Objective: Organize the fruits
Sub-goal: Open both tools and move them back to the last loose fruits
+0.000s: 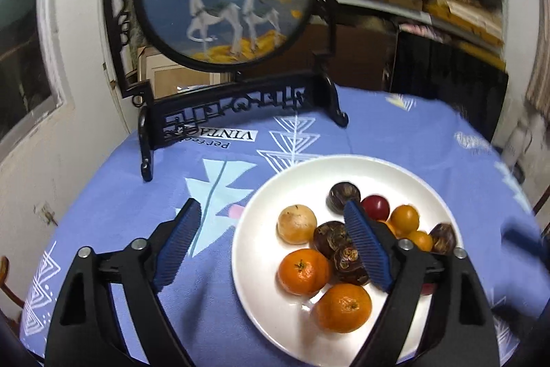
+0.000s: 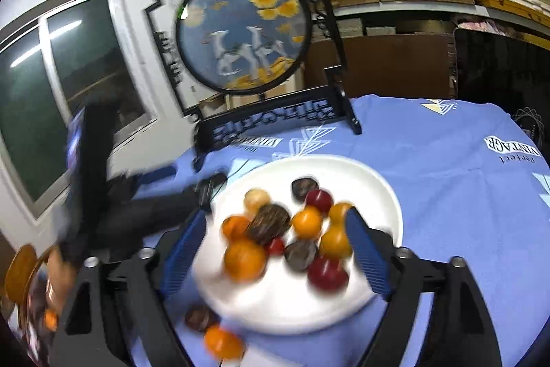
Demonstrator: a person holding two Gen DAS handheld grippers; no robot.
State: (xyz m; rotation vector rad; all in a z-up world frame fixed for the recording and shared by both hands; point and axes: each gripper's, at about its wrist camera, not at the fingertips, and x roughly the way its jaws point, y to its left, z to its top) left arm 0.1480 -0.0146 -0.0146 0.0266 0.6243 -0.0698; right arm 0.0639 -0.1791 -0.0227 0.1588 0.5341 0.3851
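Gleaming round white plate point(image 1: 261, 263), glossy oranges point(image 1: 302, 271), ridged blue gripper point(image 1: 275, 222)

Right wrist view is motion-blurred: the fruits on the white plate point(image 2: 385, 195) between the jaws smear into soft blobs, and an orange point(image 2: 223, 344) and a dark fruit point(image 2: 199, 318) below the jaws are indistinct. The left gripper point(image 2: 202, 184), left of the jaws, is a dark streak. In the left wrist view, its right finger point(image 1: 366, 243) hides part of a red fruit point(image 1: 377, 206).
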